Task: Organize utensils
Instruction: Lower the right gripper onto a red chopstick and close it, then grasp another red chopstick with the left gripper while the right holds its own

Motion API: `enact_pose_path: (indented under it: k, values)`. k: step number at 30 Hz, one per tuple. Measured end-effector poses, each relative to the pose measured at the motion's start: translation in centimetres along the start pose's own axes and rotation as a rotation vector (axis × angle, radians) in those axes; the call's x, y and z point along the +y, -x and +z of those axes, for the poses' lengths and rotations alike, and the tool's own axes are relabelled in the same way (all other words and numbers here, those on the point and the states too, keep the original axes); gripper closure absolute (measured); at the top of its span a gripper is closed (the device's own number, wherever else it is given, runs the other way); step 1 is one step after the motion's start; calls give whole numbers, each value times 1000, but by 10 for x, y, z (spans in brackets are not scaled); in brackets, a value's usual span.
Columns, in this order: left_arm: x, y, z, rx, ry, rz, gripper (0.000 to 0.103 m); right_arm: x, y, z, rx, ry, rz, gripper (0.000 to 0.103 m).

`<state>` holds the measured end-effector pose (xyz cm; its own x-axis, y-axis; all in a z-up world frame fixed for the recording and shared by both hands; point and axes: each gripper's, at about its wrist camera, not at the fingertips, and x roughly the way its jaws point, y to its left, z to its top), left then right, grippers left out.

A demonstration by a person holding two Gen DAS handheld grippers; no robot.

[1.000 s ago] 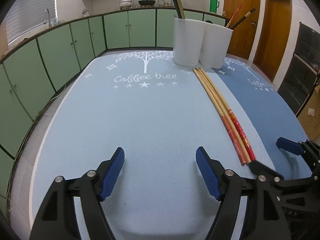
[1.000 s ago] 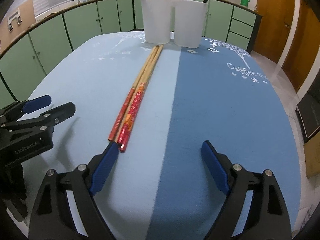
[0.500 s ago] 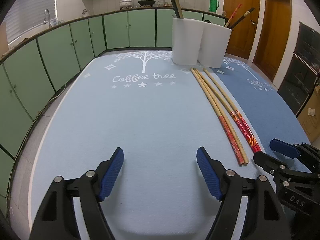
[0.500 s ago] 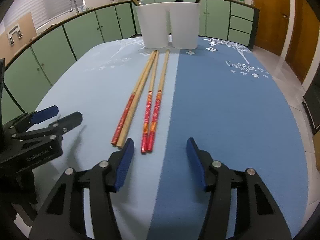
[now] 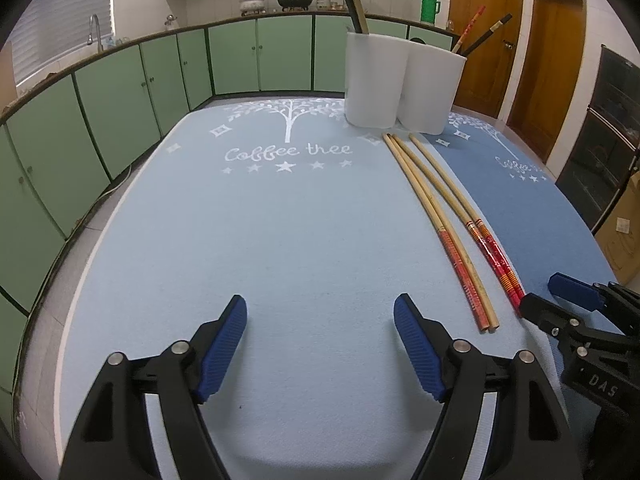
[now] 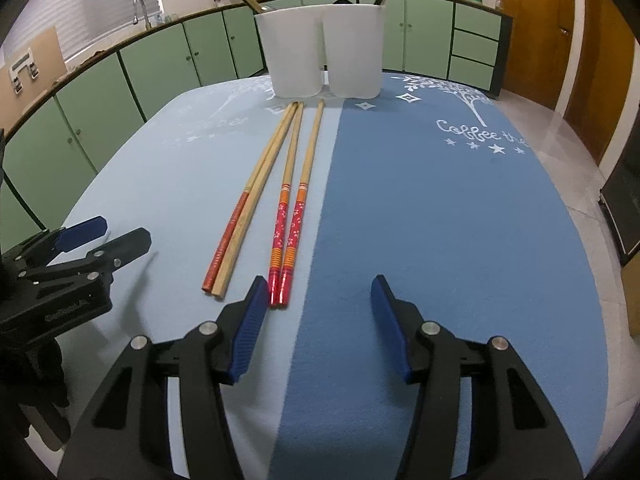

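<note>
Several long chopsticks lie on the blue mat: a pair with patterned red ends and a plainer pair to its left. Two white holder cups stand at the far end with a few chopsticks in them. My right gripper is open and empty, its left finger just beside the near tips of the patterned pair; it also shows in the left wrist view. My left gripper is open and empty over bare mat, left of the chopsticks; it also shows in the right wrist view.
The table has a light blue mat on the left and a darker blue mat on the right. Green cabinets ring the room. Wooden doors and a dark oven stand to the right.
The patterned pair now lies apart from the plainer pair. My right gripper has shifted right and narrowed a little. The left gripper has barely moved.
</note>
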<state>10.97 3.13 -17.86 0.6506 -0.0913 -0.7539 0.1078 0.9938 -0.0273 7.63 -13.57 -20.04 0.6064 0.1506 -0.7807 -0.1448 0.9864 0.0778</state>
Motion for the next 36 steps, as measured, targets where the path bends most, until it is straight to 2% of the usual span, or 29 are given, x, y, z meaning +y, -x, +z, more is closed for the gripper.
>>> enact_pose_path:
  k: [7, 10, 14, 17, 22, 26, 36]
  values:
    - [-1, -2, 0, 5, 5, -1, 28, -16, 0, 1, 2, -32, -27, 51]
    - [-1, -2, 0, 5, 4, -1, 28, -13, -2, 1, 7, -16, -27, 48]
    - [-1, -2, 0, 6, 4, -2, 28, -2, -6, 0, 7, 28, -52, 51]
    - [-2, -2, 1, 6, 3, -2, 28, -1, -5, 2, 3, 25, -30, 66]
    - [-4, -2, 0, 10, 9, -6, 28, 6, -5, 0, 2, 38, 40, 98]
    - [-9, -2, 0, 12, 1, -13, 28, 8, -2, -1, -2, 37, 54, 98]
    - [-38, -3, -3, 28, -26, -80, 28, -20, 7, -6, -9, -31, -3, 98]
